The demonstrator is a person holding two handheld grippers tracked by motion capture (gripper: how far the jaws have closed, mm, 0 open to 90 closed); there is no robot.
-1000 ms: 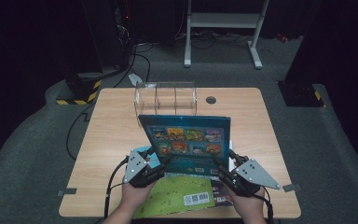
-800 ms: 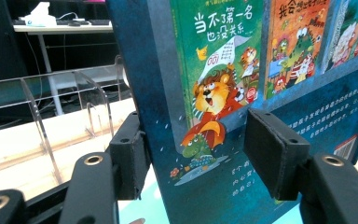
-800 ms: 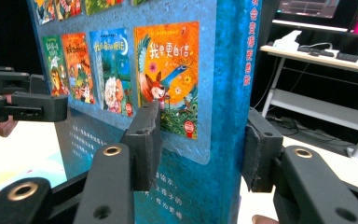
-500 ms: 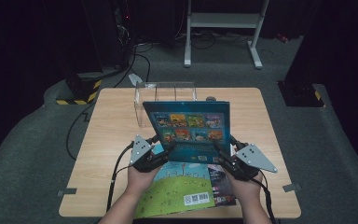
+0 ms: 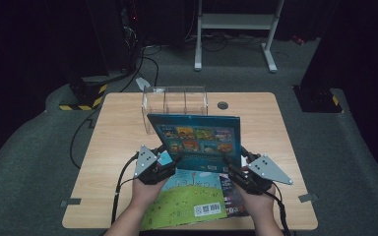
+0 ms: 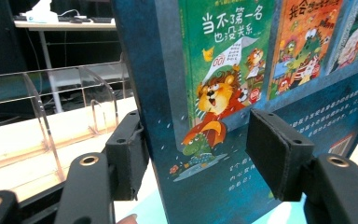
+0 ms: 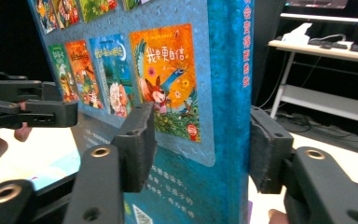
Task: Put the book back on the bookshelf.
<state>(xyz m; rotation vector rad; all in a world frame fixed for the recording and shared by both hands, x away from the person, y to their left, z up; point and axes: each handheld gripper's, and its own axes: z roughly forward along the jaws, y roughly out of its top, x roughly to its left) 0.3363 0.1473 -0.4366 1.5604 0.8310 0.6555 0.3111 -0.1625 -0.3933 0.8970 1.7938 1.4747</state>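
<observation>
Standing upright between the two claws, the blue picture book (image 5: 195,140) hovers over the near half of the table (image 5: 118,147), its back cover with rows of small cover pictures facing the person. The left claw (image 5: 170,160) straddles the book's lower left edge; in the left gripper view its jaws sit either side of the board, one close against the far face and the other standing off the printed face with a gap, so they are spread around the book (image 6: 223,93) rather than pinching it. The right claw (image 5: 232,171) takes the lower right edge by the spine; its jaws have just been opening, and in the right gripper view the book (image 7: 177,84) stands between them with the pads very near both faces, though I cannot tell whether they press. Beneath the raised book, a green picture book (image 5: 187,199) lies flat on the table's near edge. Behind it, a clear divided rack (image 5: 174,101) stands toward the far side.
</observation>
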